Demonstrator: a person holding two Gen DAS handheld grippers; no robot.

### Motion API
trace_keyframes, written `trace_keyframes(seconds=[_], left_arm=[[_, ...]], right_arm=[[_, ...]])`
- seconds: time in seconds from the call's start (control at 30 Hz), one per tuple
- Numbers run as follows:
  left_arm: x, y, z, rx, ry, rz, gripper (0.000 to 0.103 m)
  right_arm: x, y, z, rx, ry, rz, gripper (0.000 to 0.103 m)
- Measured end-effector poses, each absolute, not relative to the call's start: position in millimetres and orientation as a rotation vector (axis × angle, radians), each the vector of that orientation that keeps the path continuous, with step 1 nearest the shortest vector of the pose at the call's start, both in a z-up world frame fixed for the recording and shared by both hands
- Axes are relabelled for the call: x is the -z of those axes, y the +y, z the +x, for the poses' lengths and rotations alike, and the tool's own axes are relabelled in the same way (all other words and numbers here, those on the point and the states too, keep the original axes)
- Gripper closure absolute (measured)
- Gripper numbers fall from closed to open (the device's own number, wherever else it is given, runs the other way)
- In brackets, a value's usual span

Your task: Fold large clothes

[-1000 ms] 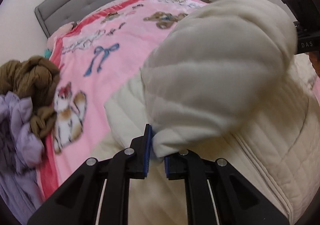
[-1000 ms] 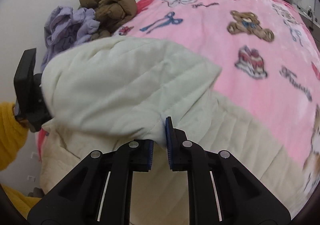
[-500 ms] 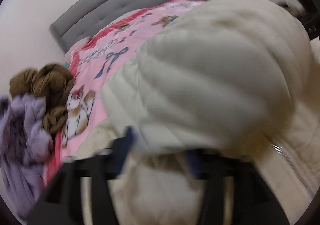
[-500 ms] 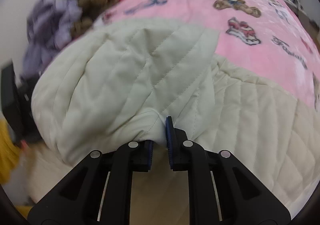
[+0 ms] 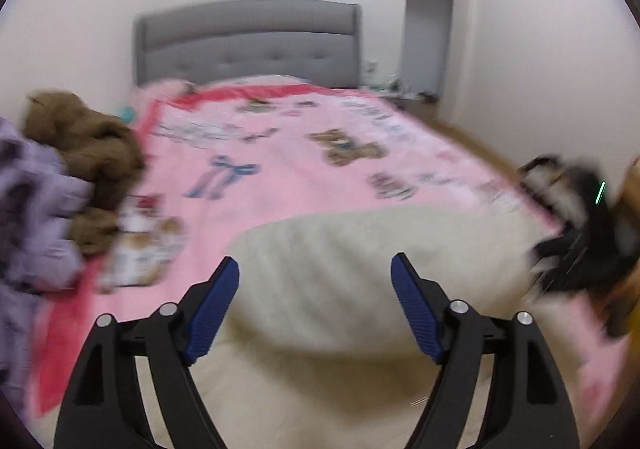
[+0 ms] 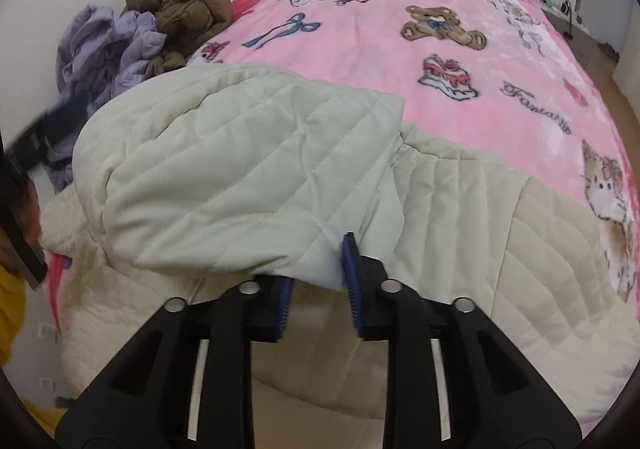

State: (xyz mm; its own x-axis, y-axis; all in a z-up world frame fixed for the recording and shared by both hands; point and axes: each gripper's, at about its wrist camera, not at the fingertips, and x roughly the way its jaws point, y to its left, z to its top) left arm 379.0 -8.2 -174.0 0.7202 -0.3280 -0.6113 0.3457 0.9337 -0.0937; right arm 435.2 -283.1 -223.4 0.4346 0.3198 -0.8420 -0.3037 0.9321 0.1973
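A cream quilted jacket [image 6: 248,169] lies on the near end of the pink bed, with its hood folded down over the body. It also shows in the left wrist view [image 5: 352,281], blurred. My left gripper [image 5: 315,281] is open and empty, above the folded hood. My right gripper [image 6: 316,273] has its jaws partly parted, with the edge of the hood [image 6: 320,269] lying between them. The left gripper [image 6: 48,129] appears blurred at the left in the right wrist view.
A pink cartoon blanket [image 6: 460,29] covers the bed. A brown garment [image 6: 180,9] and a purple garment [image 6: 108,49] are piled at the left edge by the wall. A grey headboard [image 5: 248,41] stands at the far end. The right gripper [image 5: 580,241] shows blurred at the right.
My left gripper has opened, let go of the hood and pulled back. The hood has dropped onto the jacket body. My right gripper's jaws have parted somewhat.
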Motion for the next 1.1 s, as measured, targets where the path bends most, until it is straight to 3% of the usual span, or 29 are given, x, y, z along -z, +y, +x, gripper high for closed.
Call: trace_keyframes(seconds=[0.13, 0.2, 0.33, 0.4, 0.47, 0.57, 0.6, 0.67, 0.87, 0.9, 0.93, 0.97, 1.03, 1.1], left_arm=[[205.5, -40.9, 424.9, 0.414, 0.855, -0.015, 0.031], [229.9, -48.4, 435.4, 0.406, 0.95, -0.029, 0.04], [276.8, -46.7, 425.6, 0.37, 1.059, -0.024, 0.04], [292.3, -48.4, 413.0, 0.37, 1.069, 0.014, 0.04], [299.5, -49.5, 403.3, 0.368, 1.049, 0.038, 0.04], [303.1, -50.2, 393.5, 0.335, 1.015, 0.021, 0.04], [301.0, -49.2, 392.1, 0.326, 1.01, 0.008, 0.04], [300.6, -51.5, 387.8, 0.298, 1.006, 0.002, 0.04], [300.6, -57.4, 378.0, 0.279, 0.996, 0.01, 0.04], [300.9, -56.4, 377.4, 0.273, 1.0, -0.003, 0.04], [300.9, -55.6, 376.0, 0.264, 0.997, -0.013, 0.04], [300.7, -55.6, 374.4, 0.257, 0.994, -0.016, 0.04], [299.4, -55.9, 369.4, 0.233, 0.973, -0.016, 0.04], [298.9, -55.3, 365.4, 0.221, 0.953, -0.019, 0.04]], right_arm=[[228.5, -282.4, 430.0, -0.39, 1.043, 0.056, 0.037], [234.0, -284.1, 427.6, -0.369, 1.065, 0.062, 0.037], [233.8, -300.0, 416.7, -0.366, 1.085, 0.126, 0.035], [224.2, -314.4, 408.7, -0.371, 1.058, 0.189, 0.034], [213.6, -325.9, 405.3, -0.383, 1.014, 0.261, 0.022], [208.8, -334.6, 417.2, -0.373, 0.972, 0.352, 0.021], [210.8, -333.9, 425.9, -0.374, 0.963, 0.374, 0.023], [214.0, -326.2, 443.9, -0.38, 0.953, 0.374, 0.04], [242.5, -289.4, 502.0, -0.277, 1.05, 0.196, 0.044], [245.2, -290.2, 504.1, -0.28, 1.042, 0.204, 0.051], [249.6, -291.0, 508.0, -0.309, 1.043, 0.241, 0.076], [256.2, -291.6, 513.2, -0.344, 1.074, 0.296, 0.092], [259.0, -292.4, 519.4, -0.396, 1.102, 0.4, 0.095], [243.5, -296.5, 520.5, -0.512, 1.002, 0.559, 0.095]])
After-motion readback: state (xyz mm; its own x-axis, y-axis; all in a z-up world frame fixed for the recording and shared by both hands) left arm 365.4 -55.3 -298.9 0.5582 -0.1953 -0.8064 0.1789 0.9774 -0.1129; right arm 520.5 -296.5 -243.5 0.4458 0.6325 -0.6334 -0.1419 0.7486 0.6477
